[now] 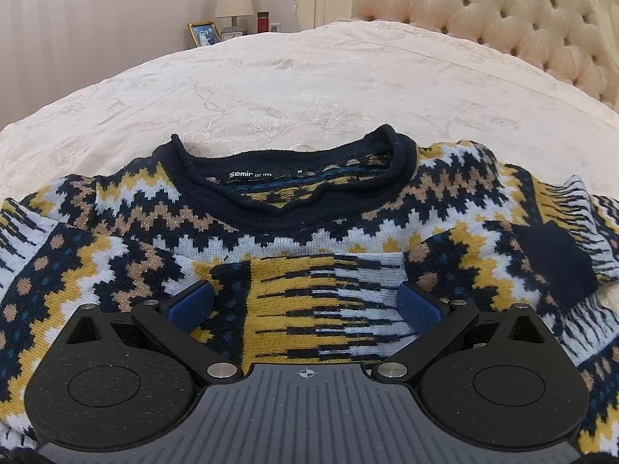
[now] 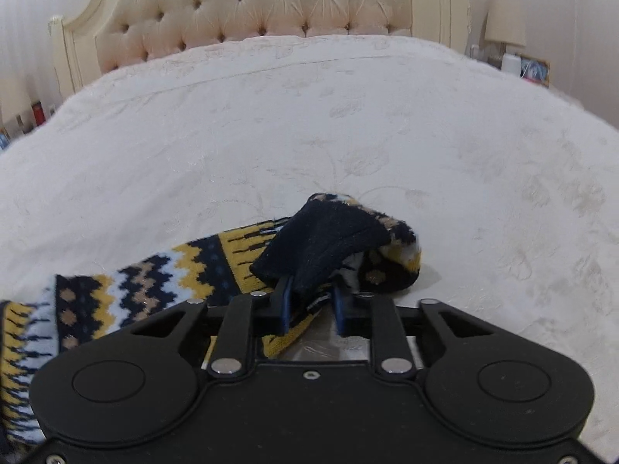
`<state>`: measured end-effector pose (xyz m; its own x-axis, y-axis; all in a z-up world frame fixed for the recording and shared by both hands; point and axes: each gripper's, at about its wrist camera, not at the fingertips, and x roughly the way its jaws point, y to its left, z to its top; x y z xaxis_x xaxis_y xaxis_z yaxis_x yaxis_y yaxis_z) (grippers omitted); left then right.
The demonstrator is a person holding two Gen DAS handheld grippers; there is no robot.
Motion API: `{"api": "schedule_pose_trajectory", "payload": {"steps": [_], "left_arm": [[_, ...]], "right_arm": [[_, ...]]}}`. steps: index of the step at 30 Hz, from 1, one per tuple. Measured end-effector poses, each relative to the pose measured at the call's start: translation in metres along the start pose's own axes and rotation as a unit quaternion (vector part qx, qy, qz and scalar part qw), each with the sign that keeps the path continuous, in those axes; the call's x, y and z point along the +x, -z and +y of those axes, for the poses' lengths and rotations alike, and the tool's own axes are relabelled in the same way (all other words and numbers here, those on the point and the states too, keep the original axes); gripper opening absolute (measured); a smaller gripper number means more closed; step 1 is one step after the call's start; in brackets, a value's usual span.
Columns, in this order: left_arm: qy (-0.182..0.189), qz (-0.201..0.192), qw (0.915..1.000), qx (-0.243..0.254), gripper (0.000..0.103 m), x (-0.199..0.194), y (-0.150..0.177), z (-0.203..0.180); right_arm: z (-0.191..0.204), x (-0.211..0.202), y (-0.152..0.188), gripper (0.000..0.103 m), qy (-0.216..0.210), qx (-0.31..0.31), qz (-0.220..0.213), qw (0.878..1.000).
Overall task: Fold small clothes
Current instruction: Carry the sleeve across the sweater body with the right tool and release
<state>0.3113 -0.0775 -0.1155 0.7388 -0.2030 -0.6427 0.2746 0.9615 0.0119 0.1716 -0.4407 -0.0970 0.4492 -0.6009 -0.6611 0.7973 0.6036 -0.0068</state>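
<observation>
While sweater (image 1: 309, 239) covers bed (image 1: 309, 77), containers unseen.

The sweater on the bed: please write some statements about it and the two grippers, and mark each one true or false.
1. The sweater lies on the bed cover with its neck label showing. True.
2. The left gripper is shut tight on the collar. False: its jaws stand wide apart over the folded knit, below the collar.
3. The right gripper has the dark cuff of a sleeve between its fingers. True.
4. The sweater is plain red. False: it has a navy, yellow, white and tan zigzag pattern.
5. A tufted headboard stands behind the bed. True.
</observation>
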Motion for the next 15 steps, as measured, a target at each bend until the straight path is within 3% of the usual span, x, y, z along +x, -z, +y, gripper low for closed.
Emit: {"api": "schedule_pose_trajectory", "payload": {"steps": [1, 2, 4, 9, 12, 15], "left_arm": [[0.0, 0.0, 1.0, 0.0, 0.102, 0.0, 0.0, 0.0], [0.0, 0.0, 1.0, 0.0, 0.102, 0.0, 0.0, 0.0], [0.0, -0.001, 1.0, 0.0, 0.102, 0.0, 0.0, 0.0], [0.001, 0.001, 1.0, 0.0, 0.102, 0.0, 0.0, 0.0], [0.0, 0.001, 1.0, 0.0, 0.102, 0.0, 0.0, 0.0], [0.001, 0.001, 1.0, 0.0, 0.102, 0.0, 0.0, 0.0]], "right_arm": [[0.005, 0.0, 0.001, 0.067, 0.027, -0.023, -0.005, 0.999], [0.011, 0.001, 0.002, 0.077, 0.05, -0.041, -0.014, 0.998], [0.02, -0.002, 0.002, 0.077, 0.069, -0.076, -0.03, 0.994], [0.04, 0.001, 0.005, 0.077, 0.063, -0.135, -0.047, 0.988], [0.043, 0.013, 0.01, 0.067, 0.046, -0.149, -0.027, 0.987], [0.033, 0.023, 0.012, 0.04, 0.029, -0.124, -0.005, 0.992]]}}
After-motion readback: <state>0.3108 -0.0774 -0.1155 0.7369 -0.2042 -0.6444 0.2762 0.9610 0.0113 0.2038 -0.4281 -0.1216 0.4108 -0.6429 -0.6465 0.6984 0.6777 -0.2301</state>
